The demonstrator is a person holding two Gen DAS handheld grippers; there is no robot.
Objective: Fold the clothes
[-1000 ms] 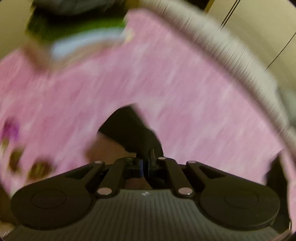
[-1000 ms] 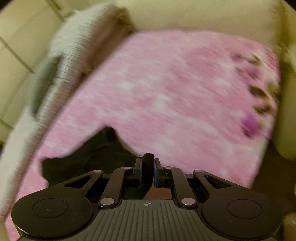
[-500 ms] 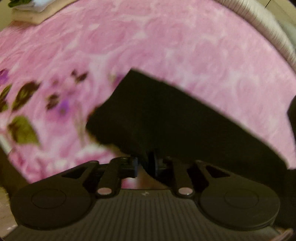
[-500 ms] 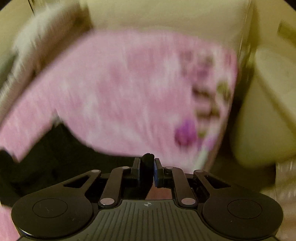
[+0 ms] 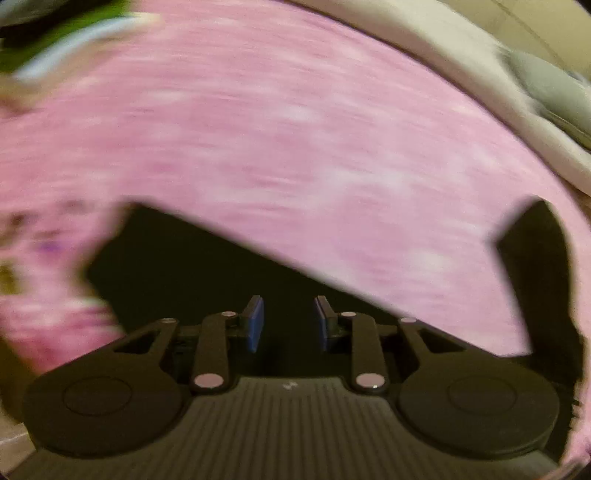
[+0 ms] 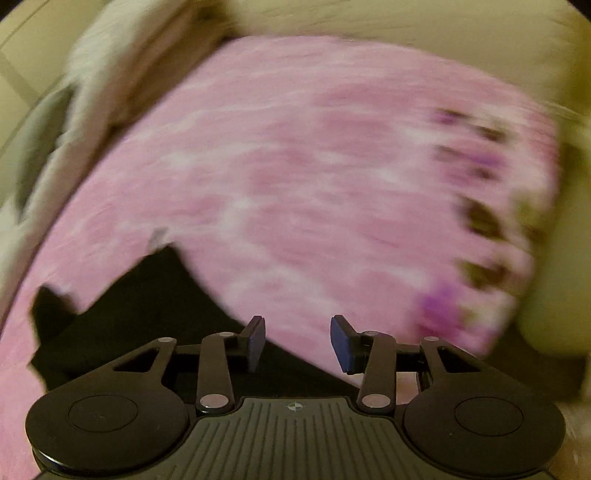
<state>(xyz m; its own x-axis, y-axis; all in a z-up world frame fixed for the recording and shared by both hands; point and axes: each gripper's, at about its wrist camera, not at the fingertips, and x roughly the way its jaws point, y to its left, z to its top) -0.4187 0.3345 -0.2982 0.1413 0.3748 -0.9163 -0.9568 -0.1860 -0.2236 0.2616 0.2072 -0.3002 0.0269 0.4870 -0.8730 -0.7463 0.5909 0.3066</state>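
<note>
your left gripper (image 5: 288, 319) has its blue-padded jaws spread apart with nothing between them, poised over the black garment (image 5: 207, 273) that lies flat on the pink floral fleece blanket (image 5: 295, 140). in the left wrist view the cloth fills the area from 6 to 9 o'clock, its straight edge running diagonally down toward 4 — a separate dark flap rises near 3 o'clock.

your right gripper (image 6: 297, 338) is likewise released, pads wide and empty. there the black garment (image 6: 140, 317) sits at 7 to 8 o'clock, reaching under the left finger (image 6: 256, 338), while the right finger hangs over bare blanket (image 6: 295, 166). the purple and brown flower print shows at 3 o'clock.

a pale cream cushion (image 6: 369, 18) edges the blanket at 12. both views are motion-blurred, and no writing or label can be read.
</note>
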